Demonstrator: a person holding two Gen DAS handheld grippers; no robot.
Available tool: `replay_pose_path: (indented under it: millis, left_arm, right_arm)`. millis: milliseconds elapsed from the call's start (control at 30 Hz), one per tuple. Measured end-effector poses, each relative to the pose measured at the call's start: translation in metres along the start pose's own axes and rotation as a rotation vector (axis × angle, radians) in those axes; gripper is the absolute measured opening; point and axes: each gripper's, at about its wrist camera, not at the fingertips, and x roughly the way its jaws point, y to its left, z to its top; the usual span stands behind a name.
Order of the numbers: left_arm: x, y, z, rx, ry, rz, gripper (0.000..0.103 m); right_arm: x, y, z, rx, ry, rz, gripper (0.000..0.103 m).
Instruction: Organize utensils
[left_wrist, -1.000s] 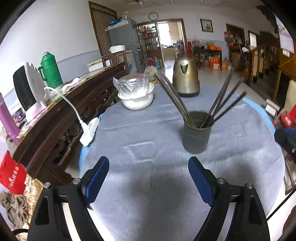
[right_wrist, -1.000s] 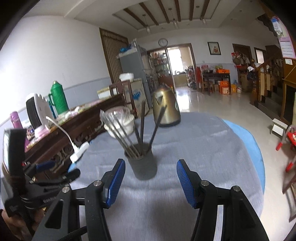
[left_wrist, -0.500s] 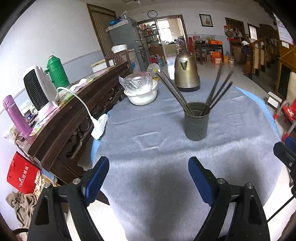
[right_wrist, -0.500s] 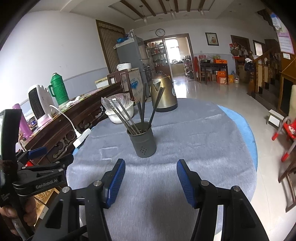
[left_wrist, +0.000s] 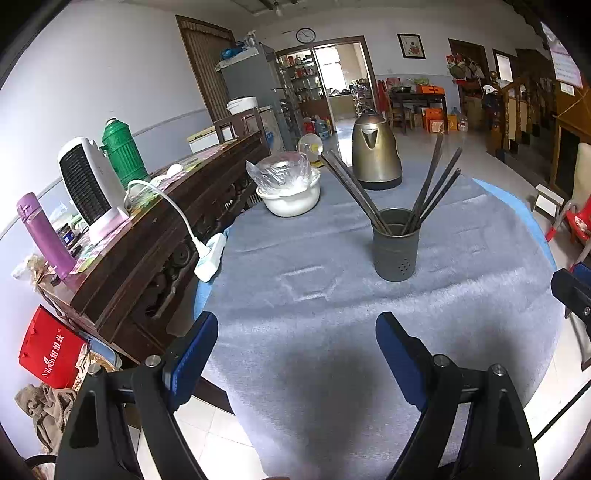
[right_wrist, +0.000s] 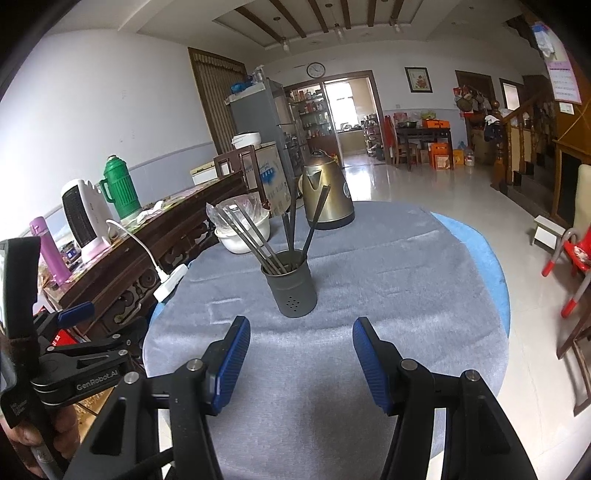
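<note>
A grey metal utensil holder (left_wrist: 396, 245) (right_wrist: 290, 284) stands upright on the round table's grey cloth (left_wrist: 332, 332) (right_wrist: 388, 280). Several dark chopsticks (left_wrist: 430, 186) (right_wrist: 258, 240) stick out of it and fan left and right. My left gripper (left_wrist: 295, 349) hangs open over the near part of the cloth, well short of the holder, nothing between its blue pads. My right gripper (right_wrist: 301, 360) is also open and empty, just in front of the holder. In the right wrist view the left gripper's body (right_wrist: 74, 365) shows at the left edge, held by a hand.
A brass kettle (left_wrist: 375, 151) (right_wrist: 327, 195) and a white bowl with a plastic bag (left_wrist: 288, 188) (right_wrist: 242, 229) stand at the table's far side. A white power strip (left_wrist: 210, 256) hangs at the left edge. A dark wooden sideboard (left_wrist: 147, 236) with heater and flasks is left; a red chair (right_wrist: 572, 266) right.
Both grippers have drawn back from the holder, which now looks smaller and farther in both views. Jaw openings are unchanged. The holder and chopsticks stay put.
</note>
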Motion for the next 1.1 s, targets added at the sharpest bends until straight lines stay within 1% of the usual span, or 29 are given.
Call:
replay_pose_path:
  millis: [667, 1100]
  left_arm:
    - [-0.008, 0.003, -0.002, 0.012, -0.015, 0.008, 0.088]
    - [0.002, 0.002, -0.002, 0.014, -0.002, 0.013, 0.088]
  right_arm:
    - [-0.009, 0.004, 0.002, 0.010, -0.017, 0.005, 0.062]
    - [-0.006, 0.002, 0.002, 0.014, -0.011, -0.002, 0.062]
